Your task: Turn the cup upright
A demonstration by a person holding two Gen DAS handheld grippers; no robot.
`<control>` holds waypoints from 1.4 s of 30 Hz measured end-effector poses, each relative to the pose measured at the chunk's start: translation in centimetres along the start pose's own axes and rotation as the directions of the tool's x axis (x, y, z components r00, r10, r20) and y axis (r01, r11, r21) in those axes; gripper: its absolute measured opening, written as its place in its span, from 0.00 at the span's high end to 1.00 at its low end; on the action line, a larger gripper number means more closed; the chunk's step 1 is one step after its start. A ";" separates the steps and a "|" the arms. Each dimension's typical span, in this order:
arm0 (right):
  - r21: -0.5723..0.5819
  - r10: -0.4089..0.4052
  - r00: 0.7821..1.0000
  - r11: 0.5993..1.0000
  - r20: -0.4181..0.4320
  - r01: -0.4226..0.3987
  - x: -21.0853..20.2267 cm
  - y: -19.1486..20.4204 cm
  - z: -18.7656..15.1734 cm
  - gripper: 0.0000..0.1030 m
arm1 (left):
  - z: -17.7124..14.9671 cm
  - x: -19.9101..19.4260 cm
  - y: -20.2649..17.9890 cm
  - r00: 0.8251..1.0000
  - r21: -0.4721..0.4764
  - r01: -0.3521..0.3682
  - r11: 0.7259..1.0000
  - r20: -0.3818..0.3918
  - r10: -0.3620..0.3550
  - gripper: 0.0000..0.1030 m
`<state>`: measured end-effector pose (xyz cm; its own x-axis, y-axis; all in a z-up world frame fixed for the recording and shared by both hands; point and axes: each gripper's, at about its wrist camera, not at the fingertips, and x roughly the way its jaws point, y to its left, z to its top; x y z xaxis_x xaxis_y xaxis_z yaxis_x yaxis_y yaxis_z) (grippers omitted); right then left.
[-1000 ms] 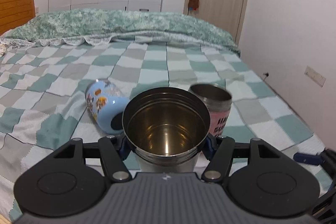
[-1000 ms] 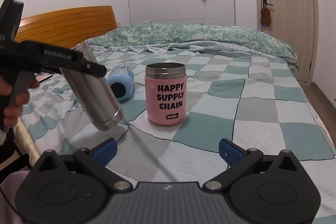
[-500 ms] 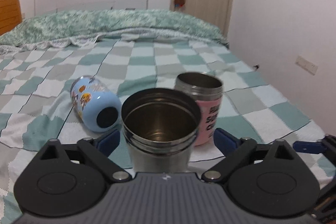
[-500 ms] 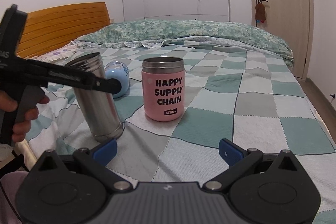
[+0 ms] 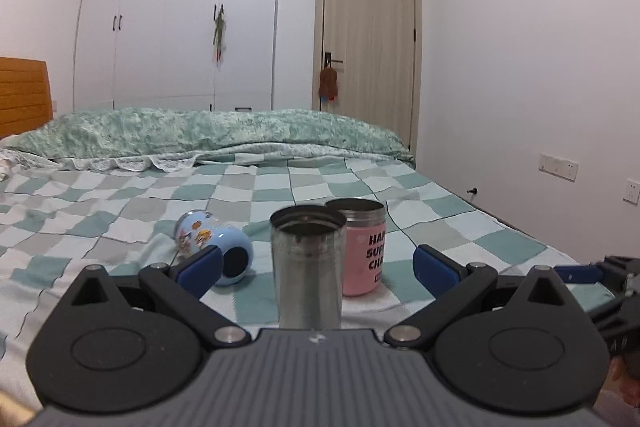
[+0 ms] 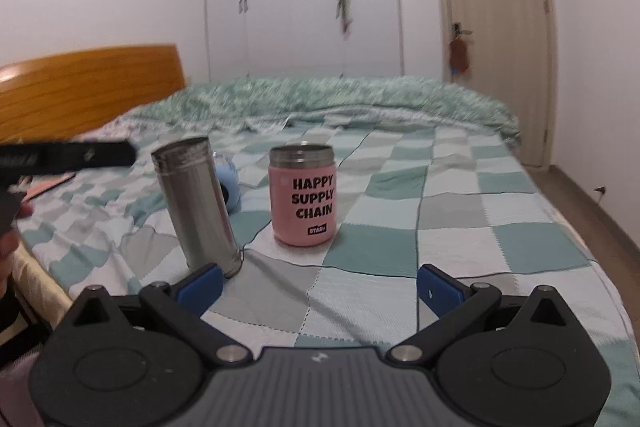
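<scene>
On the checkered bed, the steel cup stands upright between the left gripper's wide-open, empty fingers; right gripper likewise

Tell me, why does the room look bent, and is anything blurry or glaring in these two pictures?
Left wrist view: fisheye bows the door and wardrobe, with a lamp glare on the wardrobe; the steel cup is fairly sharp. Right wrist view: same bending, and the quilt and the left gripper's arm look smeared.

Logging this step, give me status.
Left gripper open, clear of steel cup. Right gripper open, empty. Steel cup upright on bed. Blue cup on its side.
</scene>
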<state>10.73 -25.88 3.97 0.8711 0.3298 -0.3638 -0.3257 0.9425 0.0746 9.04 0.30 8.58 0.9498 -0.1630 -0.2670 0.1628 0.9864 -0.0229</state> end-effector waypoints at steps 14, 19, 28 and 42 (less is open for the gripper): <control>0.002 -0.184 0.958 0.982 0.220 0.188 -5.8 3.1 -5.6 0.00 | -8.2 -5.9 0.4 0.982 -0.055 -0.112 0.992 0.149 0.119 0.00; 0.009 -0.225 0.941 0.973 0.253 0.231 -5.8 3.2 -7.3 0.00 | -9.5 -5.9 0.2 0.973 -0.078 -0.138 0.987 0.177 0.150 0.00; 0.043 -0.245 0.935 0.969 0.257 0.242 -5.8 2.7 -8.1 0.00 | -10.8 -6.3 -0.4 0.965 -0.050 -0.156 0.986 0.207 0.163 0.00; 0.026 -0.250 0.928 0.967 0.277 0.253 -6.1 3.0 -8.4 0.00 | -11.1 -6.3 -0.6 0.962 -0.026 -0.157 0.987 0.222 0.159 0.00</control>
<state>1.37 -25.48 -1.42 0.9914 0.0854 -0.0991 -0.0854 0.9963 0.0043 -0.01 1.02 -0.42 0.9989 -0.0051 -0.0463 0.0048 1.0000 -0.0063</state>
